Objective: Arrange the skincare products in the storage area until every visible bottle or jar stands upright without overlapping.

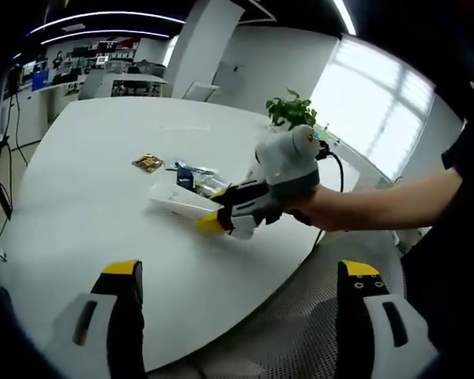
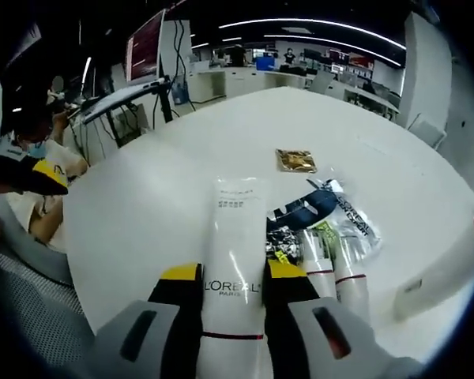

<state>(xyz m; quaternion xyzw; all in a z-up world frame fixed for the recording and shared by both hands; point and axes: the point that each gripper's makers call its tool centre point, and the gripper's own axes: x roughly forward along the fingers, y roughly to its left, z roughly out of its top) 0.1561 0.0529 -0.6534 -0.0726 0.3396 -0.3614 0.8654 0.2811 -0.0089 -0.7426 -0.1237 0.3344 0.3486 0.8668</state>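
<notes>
your right gripper (image 2: 231, 286) has its yellow-tipped fingers (image 2: 178, 275) pressed against both sides of a white l'oréal tube (image 2: 234, 260), which lies flat on the white worktop (image 2: 142, 197) and points away from you. just beside it on the right lie two smaller white tubes (image 2: 336, 268), a dark blue tube (image 2: 304, 210), a clear wrapped packet (image 2: 349, 215) and small sachets, all lying down and overlapping. a gold sachet (image 2: 296, 161) sits apart, farther off. your left gripper (image 1: 241, 272) hangs above the worktop's near edge, fingers (image 1: 125, 272) spread wide with nothing between them. a potted plant (image 1: 291, 109) stands at the far edge.
</notes>
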